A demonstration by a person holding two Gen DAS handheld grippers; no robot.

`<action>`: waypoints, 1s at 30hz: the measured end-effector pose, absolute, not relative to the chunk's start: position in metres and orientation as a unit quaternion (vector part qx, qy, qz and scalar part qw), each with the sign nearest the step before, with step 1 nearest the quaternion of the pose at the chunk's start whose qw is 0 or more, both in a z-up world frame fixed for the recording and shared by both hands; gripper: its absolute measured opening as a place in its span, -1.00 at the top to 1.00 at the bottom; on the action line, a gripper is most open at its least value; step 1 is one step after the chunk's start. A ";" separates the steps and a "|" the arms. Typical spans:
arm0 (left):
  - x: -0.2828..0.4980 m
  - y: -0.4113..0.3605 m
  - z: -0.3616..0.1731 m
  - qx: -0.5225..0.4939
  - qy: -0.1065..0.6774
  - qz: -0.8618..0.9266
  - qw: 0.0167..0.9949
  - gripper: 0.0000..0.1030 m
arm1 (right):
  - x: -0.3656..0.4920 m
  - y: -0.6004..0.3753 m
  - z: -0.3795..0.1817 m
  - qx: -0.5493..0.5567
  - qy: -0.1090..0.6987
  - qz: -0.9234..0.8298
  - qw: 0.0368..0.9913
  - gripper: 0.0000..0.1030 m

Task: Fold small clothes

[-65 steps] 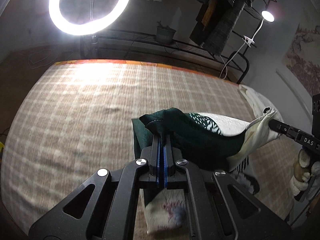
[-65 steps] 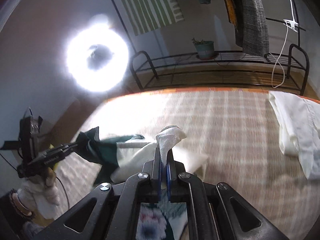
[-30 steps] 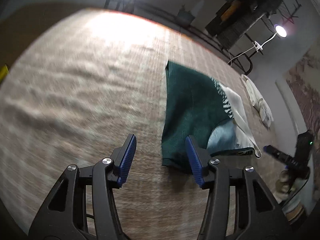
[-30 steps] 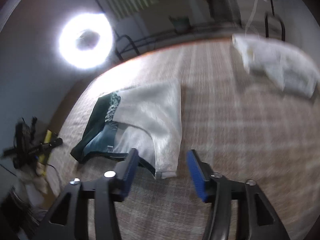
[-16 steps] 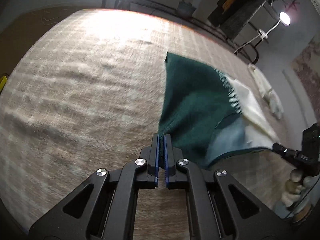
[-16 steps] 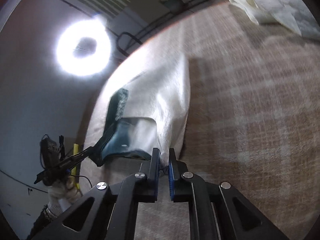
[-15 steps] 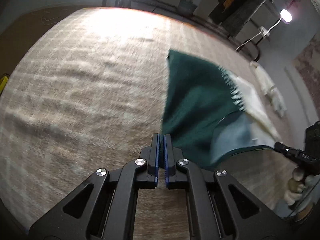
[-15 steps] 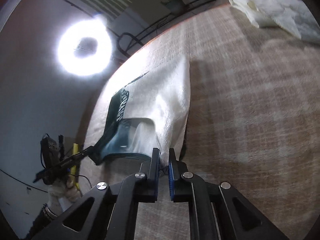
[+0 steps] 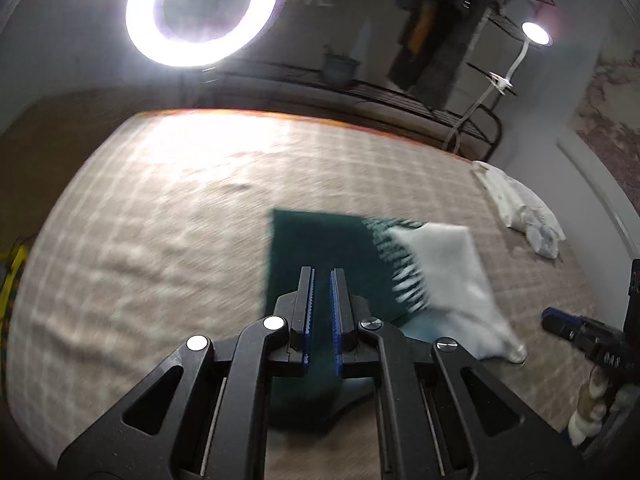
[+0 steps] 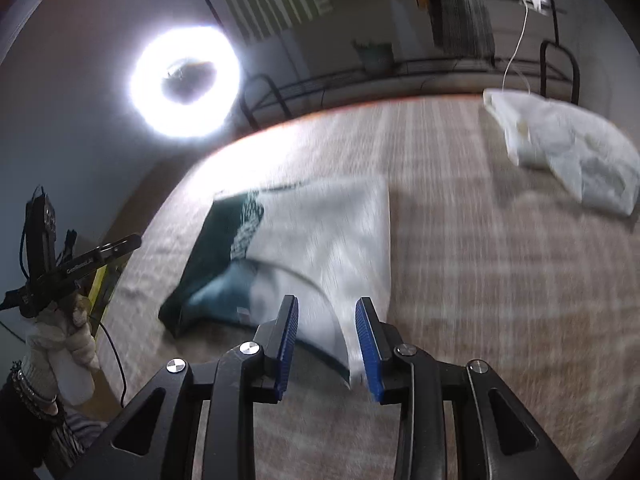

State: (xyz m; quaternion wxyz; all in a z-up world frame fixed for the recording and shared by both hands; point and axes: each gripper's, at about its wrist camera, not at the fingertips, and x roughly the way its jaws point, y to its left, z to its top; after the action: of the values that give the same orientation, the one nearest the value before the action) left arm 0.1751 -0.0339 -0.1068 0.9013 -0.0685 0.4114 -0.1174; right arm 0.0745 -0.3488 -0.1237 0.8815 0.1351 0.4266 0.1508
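Observation:
A small green-and-white garment (image 9: 360,256) lies flat on the checked beige cloth (image 9: 160,216); the dark green half is on the left, the white half on the right. In the right wrist view the garment (image 10: 320,236) lies ahead with its near white corner between the fingers. My left gripper (image 9: 321,276) is slightly open and empty above the garment's green near edge. My right gripper (image 10: 326,308) is open and empty over the white near corner. The right gripper also shows in the left wrist view (image 9: 576,332), and the left gripper in the right wrist view (image 10: 100,256).
A folded white cloth (image 9: 524,208) lies at the far right of the surface, also in the right wrist view (image 10: 568,152). A ring light (image 9: 200,8) and a black metal rack (image 9: 400,92) stand behind the far edge. A yellow object (image 9: 12,272) lies at the left edge.
Both grippers were shut on the garment's near corners half a second ago; they have let go and opened, the right wider. The garment now lies flat on the cloth.

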 end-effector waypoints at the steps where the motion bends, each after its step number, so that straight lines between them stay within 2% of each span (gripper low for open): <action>1: 0.182 -0.047 -0.110 -0.062 0.412 -0.126 0.900 0.90 | 0.077 -0.349 -0.122 0.137 0.425 0.154 0.882 0.38; 8: 0.230 -0.113 -0.139 -0.026 0.414 -0.124 0.901 0.90 | 0.086 -0.336 -0.109 0.153 0.414 0.152 0.885 0.38; 16: 0.259 -0.136 -0.196 0.012 0.440 -0.111 0.891 0.90 | 0.092 -0.347 -0.105 0.169 0.411 0.151 0.883 0.38; 21: 0.256 -0.139 -0.195 0.026 0.430 -0.119 0.894 0.88 | 0.095 -0.352 -0.104 0.174 0.409 0.158 0.882 0.38; 27: 0.249 -0.110 -0.165 -0.043 0.428 -0.110 0.896 0.88 | 0.092 -0.355 -0.098 0.175 0.399 0.177 0.883 0.37; 30: 0.245 -0.088 -0.163 -0.066 0.434 -0.090 0.894 0.88 | 0.093 -0.347 -0.111 0.154 0.421 0.186 0.874 0.37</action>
State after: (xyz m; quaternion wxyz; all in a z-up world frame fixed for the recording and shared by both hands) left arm 0.2451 -0.0885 -0.1633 0.8938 -0.0656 0.4344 -0.0904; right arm 0.0929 -0.3472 -0.1108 0.8742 0.1545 0.4210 0.1862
